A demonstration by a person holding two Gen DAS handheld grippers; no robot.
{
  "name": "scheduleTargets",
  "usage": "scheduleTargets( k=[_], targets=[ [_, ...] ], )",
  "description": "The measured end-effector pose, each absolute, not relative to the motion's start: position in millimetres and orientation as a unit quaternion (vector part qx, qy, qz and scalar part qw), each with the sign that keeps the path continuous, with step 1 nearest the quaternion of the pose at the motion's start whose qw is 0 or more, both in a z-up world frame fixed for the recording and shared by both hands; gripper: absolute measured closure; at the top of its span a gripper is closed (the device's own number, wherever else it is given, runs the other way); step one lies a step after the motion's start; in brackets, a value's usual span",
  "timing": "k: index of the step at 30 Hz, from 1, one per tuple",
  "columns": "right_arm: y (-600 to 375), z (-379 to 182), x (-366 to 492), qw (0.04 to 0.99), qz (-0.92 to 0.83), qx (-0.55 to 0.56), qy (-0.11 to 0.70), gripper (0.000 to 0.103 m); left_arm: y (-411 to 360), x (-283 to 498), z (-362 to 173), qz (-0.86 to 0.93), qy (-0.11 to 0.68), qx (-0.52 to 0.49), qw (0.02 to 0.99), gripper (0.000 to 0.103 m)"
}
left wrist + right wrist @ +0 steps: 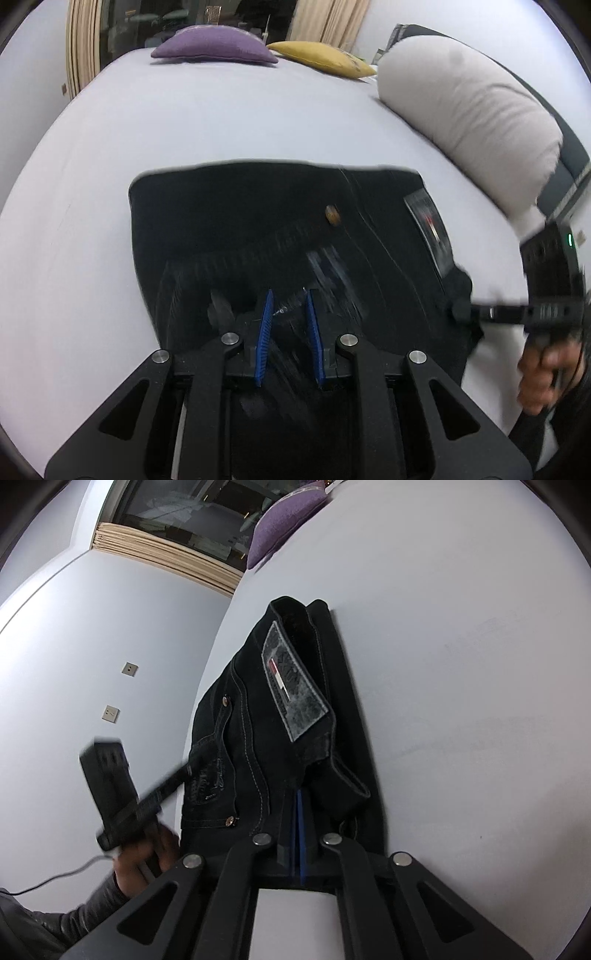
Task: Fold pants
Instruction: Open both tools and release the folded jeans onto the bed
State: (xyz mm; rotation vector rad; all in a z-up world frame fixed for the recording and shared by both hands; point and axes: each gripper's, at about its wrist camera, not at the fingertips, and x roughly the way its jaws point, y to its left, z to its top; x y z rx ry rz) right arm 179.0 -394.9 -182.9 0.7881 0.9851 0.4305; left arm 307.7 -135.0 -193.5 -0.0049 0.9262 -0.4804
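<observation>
Where the black jeans (280, 716) lie folded on the white bed (221, 122), the grey waistband patch (291, 686) faces up. The right tool (298, 812) is clamped together on the waistband fabric at the near edge. The left tool (290, 314) pinches dark denim between its narrowly parted blue pads (264, 332). Purple cushion (214, 46), yellow cushion (321, 57) and white pillow (469, 110) lie well apart beyond.

L tongs (290, 321): narrow gap, angled down | R tongs (298, 812): pads fully together, angled down
</observation>
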Motion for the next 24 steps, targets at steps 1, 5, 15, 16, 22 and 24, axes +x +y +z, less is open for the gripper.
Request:
scheduleTargets(
  k=[1,5,15,16,22,24],
  targets=[
    [-399.3,-183.6,173.2,0.787,0.199,0.364,0.456,0.103,-136.6,298.9,-193.3,-0.240,0.441,0.003,0.865,0.085],
    [-406.9,-167.9,157.1,0.793,0.211,0.350,0.451,0.073,-134.9,246.6,-184.0,-0.255,0.405,0.045,0.877,0.085],
    [-438.0,-145.2,186.1,0.804,0.192,0.354,0.437,0.025,-56.5,301.7,-183.0,-0.208,0.443,-0.147,0.860,0.015],
    [-438.9,-151.9,194.8,0.797,0.190,0.357,0.448,0.026,-60.1,312.5,-191.4,-0.219,0.461,-0.160,0.845,0.015],
    [-443.3,-189.8,230.4,0.749,0.187,0.423,0.475,0.043,-60.9,346.6,-217.3,-0.247,0.511,-0.222,0.793,0.015],
    [-433.3,-190.6,240.1,0.742,0.199,0.412,0.489,0.046,-65.0,354.3,-218.4,-0.258,0.517,-0.234,0.782,0.018]
  ],
)
